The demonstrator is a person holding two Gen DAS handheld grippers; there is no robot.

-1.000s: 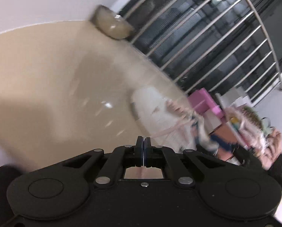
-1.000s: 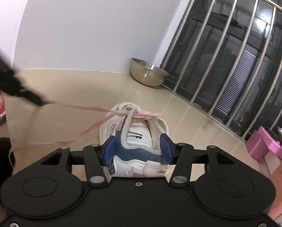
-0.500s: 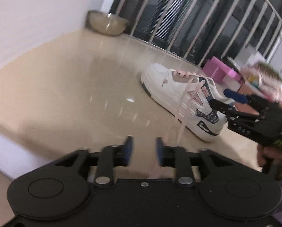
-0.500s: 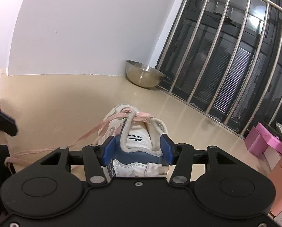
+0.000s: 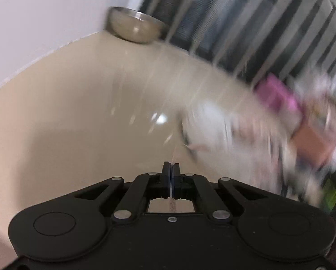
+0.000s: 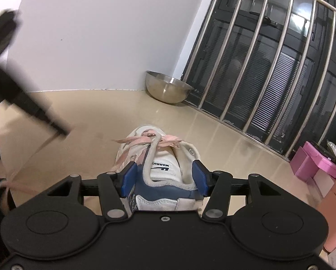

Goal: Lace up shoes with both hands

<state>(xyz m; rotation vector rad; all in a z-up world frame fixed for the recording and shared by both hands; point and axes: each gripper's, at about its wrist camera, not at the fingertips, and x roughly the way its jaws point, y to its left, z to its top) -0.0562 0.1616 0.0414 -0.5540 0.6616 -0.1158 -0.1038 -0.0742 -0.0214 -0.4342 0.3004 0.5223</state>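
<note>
The floor (image 6: 100, 112) is showing a glossy, smooth tile finish. The bowl (image 6: 168, 88) is presenting brushed metal. The shoe (image 6: 165, 168) is displaying leather-like panels with flat cloth laces (image 6: 145, 138).

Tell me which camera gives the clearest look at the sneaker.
The right wrist view: the sneaker sits sharp and centred, heel between the right gripper pads, pink laces visible. In the left wrist view, it is only a motion-blurred white shape at right.

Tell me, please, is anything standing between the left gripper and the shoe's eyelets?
Nothing visible does. Only bare floor and the taut pink lace lie between the left gripper and the shoe.
</note>
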